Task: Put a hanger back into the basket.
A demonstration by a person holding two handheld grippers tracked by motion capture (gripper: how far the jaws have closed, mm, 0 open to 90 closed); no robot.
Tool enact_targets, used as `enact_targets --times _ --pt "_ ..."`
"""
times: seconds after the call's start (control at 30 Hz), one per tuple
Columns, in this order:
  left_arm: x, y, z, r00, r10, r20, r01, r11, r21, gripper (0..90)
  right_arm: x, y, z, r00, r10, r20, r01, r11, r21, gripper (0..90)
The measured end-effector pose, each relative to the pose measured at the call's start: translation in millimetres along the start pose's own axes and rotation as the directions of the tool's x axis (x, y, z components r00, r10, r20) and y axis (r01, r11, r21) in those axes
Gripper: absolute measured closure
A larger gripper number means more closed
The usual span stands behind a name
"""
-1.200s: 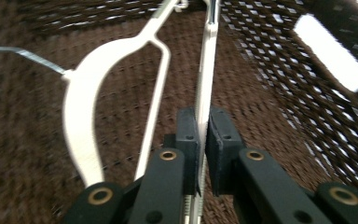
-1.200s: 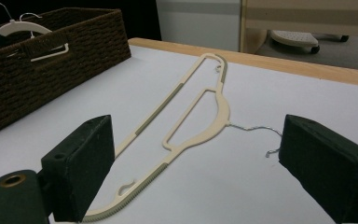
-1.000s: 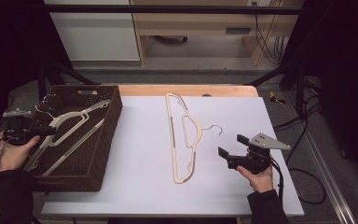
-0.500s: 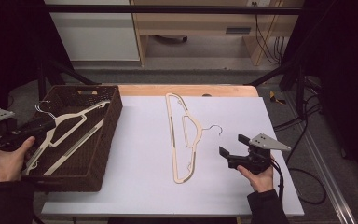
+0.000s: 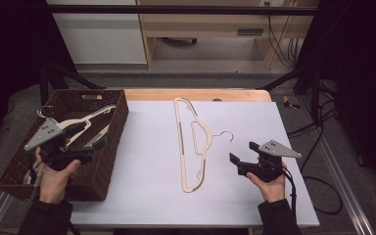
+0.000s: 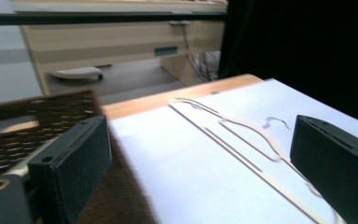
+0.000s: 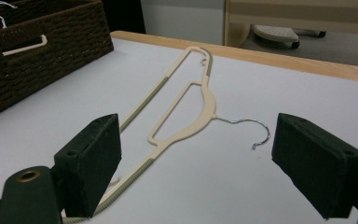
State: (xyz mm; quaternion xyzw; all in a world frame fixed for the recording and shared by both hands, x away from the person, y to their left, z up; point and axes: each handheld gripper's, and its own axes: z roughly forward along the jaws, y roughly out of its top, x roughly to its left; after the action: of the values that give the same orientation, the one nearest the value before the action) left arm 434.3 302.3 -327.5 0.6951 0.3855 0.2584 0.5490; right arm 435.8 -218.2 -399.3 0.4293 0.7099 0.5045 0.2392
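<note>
A cream hanger [image 5: 192,143] with a wire hook lies flat in the middle of the white table top [image 5: 147,196]; it also lies ahead of the jaws in both gripper views [image 6: 242,135] [image 7: 186,116]. A second cream hanger [image 5: 81,122] [image 7: 18,44] rests inside the brown wicker basket [image 5: 120,105] at the left. My left gripper [image 5: 94,147] [image 6: 200,154] hovers over the basket's near right part, pointing right; its jaws have just been opening and are empty. My right gripper [image 5: 237,164] [image 7: 205,158] rests at the table's right, pointing left at the hanger's hook; its jaws have closed slightly, stand open, and hold nothing.
The basket [image 6: 28,121] [image 7: 42,60] takes up the table's left side. A wooden strip [image 5: 196,94] edges the far side of the table. Cables [image 5: 318,186] hang off the right edge. A wooden cabinet [image 5: 215,24] stands behind on the floor.
My left gripper has moved right from the basket's left edge to above its right part, and its jaws have opened. The right gripper and both hangers have stayed put.
</note>
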Motion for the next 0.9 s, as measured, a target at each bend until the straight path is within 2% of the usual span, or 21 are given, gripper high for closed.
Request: enact_targets --times 0.07,0.17,0.3,0.37,0.47,0.57,0.63,0.67,0.77,0.83,0.9 --pt "-10.3 -4.1 7.2 0.9995 0.014 0.029 -0.014 0.9998 0.011 4.9 2.7 0.1 2.1 1.0000 0.000 -0.004 0.000 1.000 0.005 15.9" --pt "-23.6 -12.9 18.6 0.9955 0.016 0.093 -0.020 0.9988 0.044 5.3 7.6 -1.2 7.3 0.9998 0.003 -0.020 -0.003 1.000 0.025 16.0" --pt "-39.3 -24.7 27.9 0.9897 0.017 0.142 -0.028 0.9967 0.076 5.5 17.6 -5.5 22.4 0.9997 0.010 -0.023 -0.008 0.998 0.069 16.1" --pt "-46.9 -29.5 31.6 0.9874 0.032 0.155 -0.046 0.9951 0.088 5.5 21.4 -7.6 29.1 0.9997 0.002 -0.024 0.000 0.996 0.085 16.3" --pt "-56.8 -35.1 36.4 0.9835 0.046 0.175 -0.064 0.9927 0.102 5.5 28.8 -10.9 42.4 0.9997 0.015 -0.020 -0.013 0.994 0.108 17.3" --pt "-66.5 -44.7 44.1 0.9766 0.055 0.208 -0.084 0.9875 0.133 5.4 33.4 -15.3 55.7 0.9997 0.020 -0.010 -0.019 0.991 0.135 18.3" --pt "-70.1 -51.8 49.4 0.9736 0.057 0.221 -0.093 0.9829 0.159 5.3 36.5 -19.3 65.1 0.9998 0.017 -0.007 -0.015 0.987 0.161 19.5" --pt "-71.0 -54.7 51.3 0.9732 0.053 0.224 -0.092 0.9818 0.166 5.3 38.7 -21.6 70.5 0.9996 0.026 0.001 -0.026 0.984 0.178 20.9" --pt "-73.8 -66.2 59.8 0.9719 0.047 0.231 -0.095 0.9754 0.199 5.5 42.9 -25.8 82.3 0.9999 0.013 0.001 -0.013 0.978 0.207 26.6" --pt "-75.0 -71.1 63.2 0.9708 0.044 0.236 -0.095 0.9729 0.211 5.5 46.1 -28.1 87.3 1.0000 -0.008 -0.001 0.008 0.974 0.228 29.4" --pt "-76.0 -74.3 65.3 0.9693 0.039 0.243 -0.091 0.9741 0.207 5.7 50.0 -30.6 92.5 1.0000 -0.004 0.005 0.002 0.968 0.249 31.1"
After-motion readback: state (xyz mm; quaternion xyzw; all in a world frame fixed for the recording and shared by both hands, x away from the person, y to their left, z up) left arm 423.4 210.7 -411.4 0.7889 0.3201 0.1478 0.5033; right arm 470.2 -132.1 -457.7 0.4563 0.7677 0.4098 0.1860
